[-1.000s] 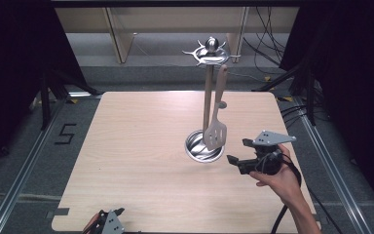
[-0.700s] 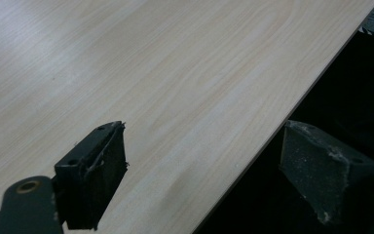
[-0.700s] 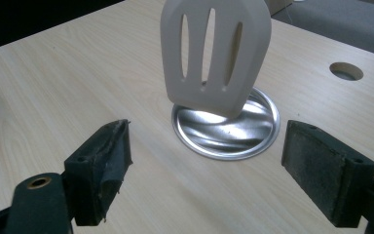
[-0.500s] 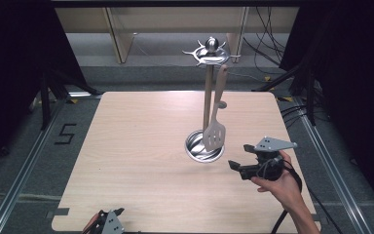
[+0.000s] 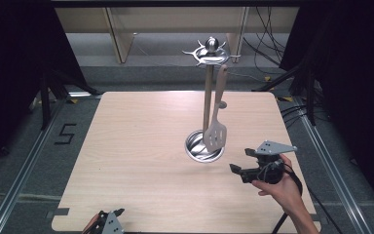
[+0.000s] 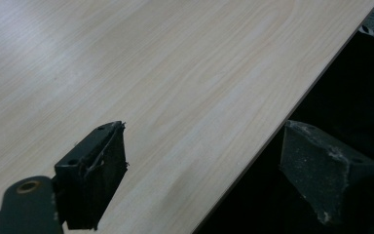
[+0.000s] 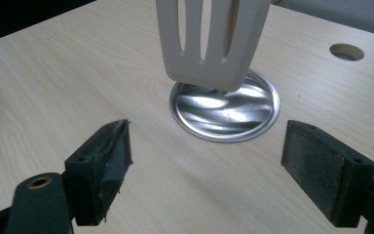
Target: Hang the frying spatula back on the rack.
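A steel utensil stand has a round base (image 5: pixel 203 146) on the table, a thin pole and a ring of hooks (image 5: pixel 209 51) at the top. A pale slotted spatula (image 5: pixel 215 131) hangs from a hook, its blade just above the base. My right gripper (image 5: pixel 240 160) is held open to the right of the base, a short way from it, with nothing in it. The right gripper view has the spatula blade (image 7: pixel 212 39) and base (image 7: pixel 224 105) ahead of my open right gripper (image 7: pixel 207 129). My left gripper (image 5: pixel 110 214) is open at the table's front edge (image 6: pixel 253 161).
The wooden table (image 5: pixel 141 141) has a small round hole (image 7: pixel 346 51) beyond the stand. Metal rails run along both sides of the table on the floor, with cables at the back right. A hand (image 5: pixel 280 187) holds the right gripper.
The right gripper has drawn back a little from the stand toward the front of the table. Spatula, stand and left gripper are as before.
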{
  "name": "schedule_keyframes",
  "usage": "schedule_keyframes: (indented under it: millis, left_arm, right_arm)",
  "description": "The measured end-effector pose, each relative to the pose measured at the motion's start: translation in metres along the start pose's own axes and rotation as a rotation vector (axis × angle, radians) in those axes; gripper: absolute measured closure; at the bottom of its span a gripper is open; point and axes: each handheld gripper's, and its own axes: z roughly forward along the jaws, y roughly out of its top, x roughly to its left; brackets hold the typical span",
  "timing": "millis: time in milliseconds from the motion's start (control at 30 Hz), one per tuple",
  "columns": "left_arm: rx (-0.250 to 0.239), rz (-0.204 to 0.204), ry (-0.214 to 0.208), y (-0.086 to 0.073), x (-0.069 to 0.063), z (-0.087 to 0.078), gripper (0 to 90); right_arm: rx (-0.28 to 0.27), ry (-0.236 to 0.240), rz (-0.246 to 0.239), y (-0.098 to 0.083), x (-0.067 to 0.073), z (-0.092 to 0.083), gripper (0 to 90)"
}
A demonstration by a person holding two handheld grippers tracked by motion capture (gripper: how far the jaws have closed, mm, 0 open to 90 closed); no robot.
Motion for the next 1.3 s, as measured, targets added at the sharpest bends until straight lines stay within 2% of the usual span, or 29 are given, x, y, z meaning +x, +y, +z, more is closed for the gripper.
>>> schedule_keyframes:
  millis: [67,100,133,167,200,233,333,367,400,433,467,533,600,633,667,733,767,800,833,1000,1100,1133,1233,1267,1300]
  left_arm:
    - [-0.002,0.002,0.006,-0.001,0.002,0.000,16.2]
    - [-0.005,-0.018,0.018,-0.001,0.001,0.000,16.2]
    - [-0.007,-0.018,0.009,-0.001,0.000,-0.001,16.2]
    - [-0.005,-0.003,0.006,0.000,0.001,-0.001,16.2]
    - [-0.003,-0.003,0.012,0.000,0.000,-0.001,16.2]
    - [-0.004,0.000,0.002,-0.001,0.000,0.000,16.2]
    - [-0.001,-0.001,-0.005,-0.001,-0.001,0.000,16.2]
    - [0.001,0.001,-0.004,0.000,-0.001,-0.001,16.2]
    - [0.000,0.004,-0.005,0.000,-0.001,-0.001,16.2]
    - [-0.003,0.004,-0.003,0.000,-0.001,-0.001,16.2]
    - [-0.002,0.004,-0.002,0.000,-0.001,-0.001,16.2]
    - [-0.003,0.000,-0.004,0.000,-0.001,-0.001,16.2]
    - [-0.006,-0.004,-0.003,0.000,-0.002,0.000,16.2]
    - [-0.005,-0.001,-0.005,0.000,-0.002,0.000,16.2]
    - [-0.005,-0.001,-0.005,0.000,-0.002,0.000,16.2]
    - [-0.004,0.012,-0.009,0.000,-0.002,0.000,16.2]
    - [-0.013,0.002,-0.012,0.000,-0.003,0.001,16.2]
    - [-0.013,0.001,-0.012,0.000,-0.003,0.000,16.2]
    - [-0.004,-0.001,0.000,0.000,-0.003,0.000,16.2]
    - [-0.005,-0.002,-0.002,0.000,-0.004,0.000,16.2]
    - [-0.003,-0.001,-0.001,0.000,-0.004,0.000,16.2]
    - [0.001,0.000,-0.002,0.001,-0.004,0.000,16.2]
    - [-0.001,0.002,-0.005,0.000,-0.004,0.000,16.2]
    - [0.015,-0.033,-0.008,0.000,-0.006,-0.001,16.2]
    - [0.011,-0.033,-0.007,0.000,-0.006,0.000,16.2]
  right_arm:
    - [0.007,0.001,-0.004,-0.002,0.001,0.000,19.4]
    - [0.007,0.001,-0.004,-0.002,0.001,0.000,19.4]
    - [-0.010,-0.008,-0.029,-0.002,0.000,0.001,19.4]
    - [-0.003,-0.005,-0.030,-0.003,0.000,0.001,19.8]
    - [-0.004,-0.003,-0.011,-0.004,0.002,0.001,20.6]
    - [-0.029,-0.021,-0.024,-0.004,0.001,0.001,20.4]
    - [-0.032,-0.010,-0.013,-0.006,0.000,0.001,20.7]
    - [-0.025,-0.027,-0.001,-0.007,0.002,0.000,20.7]
    - [-0.029,-0.024,-0.012,-0.007,0.000,0.000,20.7]
    - [-0.036,-0.025,0.008,-0.010,0.001,0.001,20.7]
    - [-0.036,-0.025,0.008,-0.010,0.001,0.001,20.7]
    - [-0.020,-0.021,0.018,-0.012,0.001,0.000,20.8]
    - [-0.041,-0.035,0.006,-0.015,0.000,0.000,21.3]
    - [-0.039,-0.023,-0.004,-0.016,-0.002,-0.002,21.2]
    - [-0.031,-0.025,0.019,-0.018,0.000,-0.003,21.2]
    - [-0.040,-0.034,0.017,-0.020,-0.001,-0.002,21.3]
    - [-0.036,-0.029,0.004,-0.021,-0.002,-0.002,21.3]
    - [-0.033,-0.035,0.023,-0.024,-0.001,-0.002,21.3]
    - [-0.020,-0.024,0.023,-0.025,-0.001,-0.003,21.3]
    - [-0.012,-0.019,0.026,-0.029,0.001,-0.002,21.2]
    - [-0.012,0.000,0.008,-0.033,0.000,0.001,21.2]
    - [0.002,-0.002,0.023,-0.034,0.003,0.001,21.3]
    - [-0.004,-0.018,-0.008,-0.039,0.003,0.003,21.9]
    - [0.003,-0.011,0.025,-0.040,0.006,0.004,21.9]
    - [0.011,-0.009,0.021,-0.041,0.006,0.004,21.9]
